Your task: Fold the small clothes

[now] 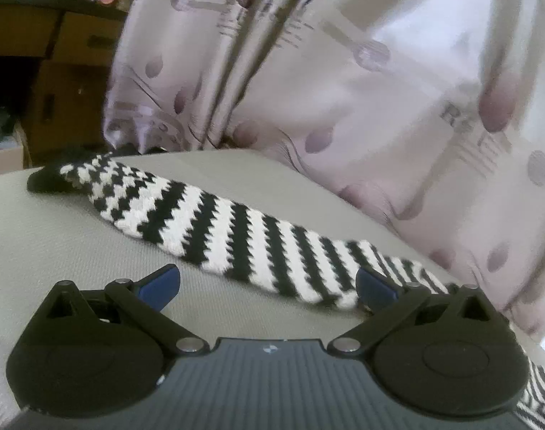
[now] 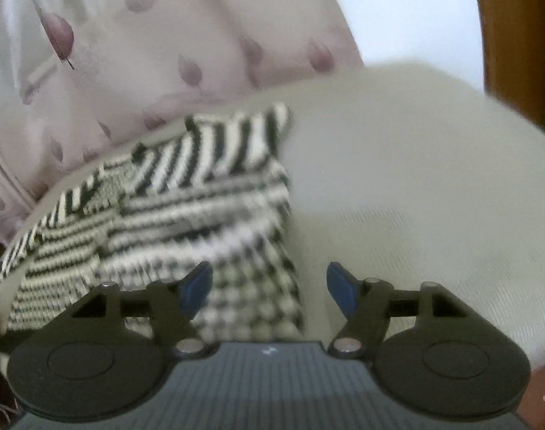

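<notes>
A pale grey-beige woven cushion surface (image 1: pixel 57 236) fills the lower part of both views. Directly behind the cushion hangs a lilac curtain (image 1: pixel 362 82) in vertical folds, printed with darker purple drop shapes and grey lines. Left of the curtain stands a brown wooden cabinet (image 1: pixel 68 57) with drawer fronts; a dark recess sits beside it. Right of the curtain, in the right wrist view, a white wall (image 2: pixel 408 10) is brightly lit, and a brown wooden post (image 2: pixel 516 36) rises at the cushion's far right edge.
</notes>
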Demonstrator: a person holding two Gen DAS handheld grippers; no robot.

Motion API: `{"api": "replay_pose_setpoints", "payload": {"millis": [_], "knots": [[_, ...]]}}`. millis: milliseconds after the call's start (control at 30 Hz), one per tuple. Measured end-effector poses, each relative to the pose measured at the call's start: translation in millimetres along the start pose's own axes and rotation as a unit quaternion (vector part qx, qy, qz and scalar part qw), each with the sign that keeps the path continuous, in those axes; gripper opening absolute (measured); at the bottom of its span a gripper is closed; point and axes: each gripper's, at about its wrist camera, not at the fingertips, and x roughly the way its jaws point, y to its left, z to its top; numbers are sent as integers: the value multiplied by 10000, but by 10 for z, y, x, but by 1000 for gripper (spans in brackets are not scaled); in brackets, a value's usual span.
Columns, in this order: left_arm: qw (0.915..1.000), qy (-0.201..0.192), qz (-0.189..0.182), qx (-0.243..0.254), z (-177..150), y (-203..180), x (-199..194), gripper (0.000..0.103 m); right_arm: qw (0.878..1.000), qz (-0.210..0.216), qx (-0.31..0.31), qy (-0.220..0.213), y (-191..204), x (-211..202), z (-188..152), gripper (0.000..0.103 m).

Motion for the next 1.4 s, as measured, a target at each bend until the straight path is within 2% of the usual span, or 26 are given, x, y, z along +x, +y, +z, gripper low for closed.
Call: {"api": "replay_pose_setpoints", "payload": {"millis": [67,100,133,167,200,233,333,433,533,600,633,667,800,933,1000,1100,1133,1167,1200,1233,1300,1367,1400], "knots": [[9999,90,-34,101,-25,-41,-86,103,10000,79,17,38,-46,12,-123,69],[9998,96,-42,151,-37,-56,-145,103,9999,135,14,55,-42,33,-168,62],[9998,88,-46,193,-44,-60,-207,103,9998,181,-20,57,-31,51,-212,42],[9997,76,-40,233,-42,-60,-253,103,9998,183,-76,17,9,56,-248,27],[9996,68,-22,269,-33,-49,-305,103,9997,224,-97,48,56,60,-267,25],[9996,63,-4,290,-19,-27,-362,103,9996,259,-110,72,79,43,-288,13],[9997,-27,4,238,68,103,-512,103,9991,401,-79,94,75,-119,-359,10],[9997,-156,74,199,172,268,-574,103,9993,213,-285,143,56,-232,-428,10],[9995,-113,274,104,280,433,-533,103,9982,541,-33,264,-36,-225,-336,13],[9994,-83,321,-129,358,605,-508,103,9975,676,1,199,21,-296,-268,20],[9990,-65,320,-294,400,703,-491,103,9978,650,-18,116,68,-329,-253,31],[9984,-44,306,-474,443,804,-456,103,9979,653,-37,-32,110,-393,-240,36],[9934,215,389,-1055,615,1179,-210,99,9929,1092,83,-468,244,-577,-153,36],[9854,541,257,-1596,719,1548,148,80,9870,1486,30,-609,496,-630,-71,60],[9831,485,166,-1759,771,1661,297,80,9856,1594,-106,-563,645,-593,-56,60],[9835,460,210,-1739,886,1705,518,80,9849,1649,-296,-426,846,-507,-58,60],[9841,461,240,-1697,909,1694,577,73,9847,1669,-312,-386,886,-479,-59,60],[9849,500,276,-1633,948,1683,653,32,9841,1716,-303,-346,912,-452,-61,60],[9845,645,307,-1602,980,1669,735,1,9837,1743,-284,-327,926,-441,-73,60],[9827,778,363,-1641,1019,1646,803,5,9836,1755,-267,-316,943,-417,-92,60],[9862,543,424,-1506,1127,1481,758,5,9832,1786,-247,-286,967,-382,-124,60],[9931,274,250,-1112,1293,1139,637,5,9833,1790,-176,-285,947,-338,-141,60],[9951,165,50,-969,1374,928,554,5,9832,1800,-129,-274,926,-317,-144,60]]}}
